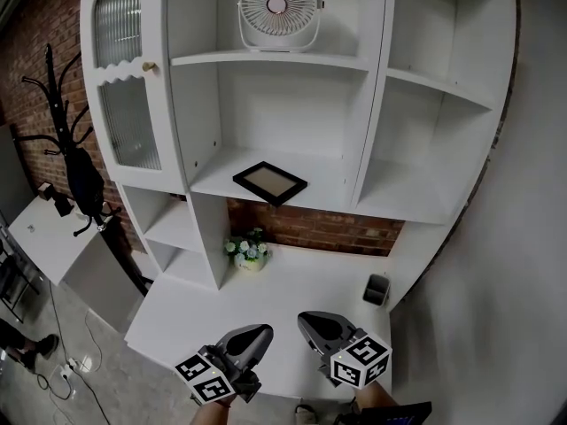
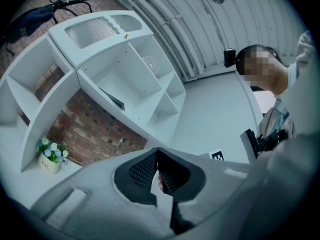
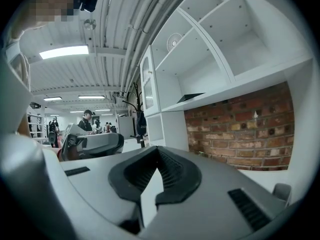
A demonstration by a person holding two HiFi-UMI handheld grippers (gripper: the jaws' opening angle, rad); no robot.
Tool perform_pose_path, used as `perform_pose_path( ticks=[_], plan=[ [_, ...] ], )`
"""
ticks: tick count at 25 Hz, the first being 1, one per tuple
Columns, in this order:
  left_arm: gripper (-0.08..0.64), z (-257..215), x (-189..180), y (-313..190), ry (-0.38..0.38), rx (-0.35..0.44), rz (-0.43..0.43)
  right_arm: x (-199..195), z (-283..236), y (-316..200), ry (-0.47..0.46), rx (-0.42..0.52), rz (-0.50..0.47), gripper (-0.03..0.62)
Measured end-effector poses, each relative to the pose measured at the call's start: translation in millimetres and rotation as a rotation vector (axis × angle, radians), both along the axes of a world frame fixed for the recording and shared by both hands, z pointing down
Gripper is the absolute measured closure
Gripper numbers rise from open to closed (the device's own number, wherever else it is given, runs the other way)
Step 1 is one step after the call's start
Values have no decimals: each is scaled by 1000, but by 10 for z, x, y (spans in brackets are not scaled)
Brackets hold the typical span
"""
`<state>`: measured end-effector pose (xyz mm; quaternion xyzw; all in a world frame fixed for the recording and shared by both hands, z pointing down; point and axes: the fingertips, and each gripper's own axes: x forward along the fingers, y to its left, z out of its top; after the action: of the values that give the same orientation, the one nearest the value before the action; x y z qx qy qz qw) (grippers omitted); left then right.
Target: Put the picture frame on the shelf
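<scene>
A: Start at the tips. The left gripper (image 2: 158, 151) has its ribbed black pads pressed together with nothing between them, and the right gripper (image 3: 158, 151) is the same, closed on air

B: So neither carries anything. Where is the black rectangular picture frame (image 1: 270, 182)?

A: Lying flat on the middle white shelf board (image 1: 330, 177) of the tall white cabinet, well apart from both grippers, which hang low over the front of the white desk top (image 1: 292, 282). Judging by that, the placing looks done

B: Then what is left to spoil?

A: The frame itself. It sits turned at an angle, and its nearest corner looks close to the board's front lip; I cannot tell whether it overhangs. A knock against the cabinet, or a sleeve brushing that corner, could slide it off

B: And below?

A: The small white pot of flowers (image 1: 250, 253) stands on the desk under the left part of that shelf, so a falling frame could tip it. A small dark cup (image 1: 376, 289) stands toward the desk's right back corner, nearer the right gripper; a careless sideways swing could topple it

B: The round white desk fan (image 1: 276, 7)?

A: One shelf up, out of harm unless a gripper reaches in high. If the frame were to be stood upright, the jaws would first have to part, and pinching a flat frame by its edge risks shoving it backward
</scene>
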<state>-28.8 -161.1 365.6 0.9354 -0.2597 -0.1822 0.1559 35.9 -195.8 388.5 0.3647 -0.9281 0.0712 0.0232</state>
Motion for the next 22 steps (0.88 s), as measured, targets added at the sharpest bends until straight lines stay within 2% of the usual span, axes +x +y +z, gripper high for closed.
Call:
perform_pose_path(
  ticks=[13,22],
  plan=[
    [549,319,-84,150,-61,41,-85,-58,360,237,-10,-55,-23,577],
    [549,665,-117,198,-150,33,-133,-65,505,275,-9,-73,-19,577]
  ],
)
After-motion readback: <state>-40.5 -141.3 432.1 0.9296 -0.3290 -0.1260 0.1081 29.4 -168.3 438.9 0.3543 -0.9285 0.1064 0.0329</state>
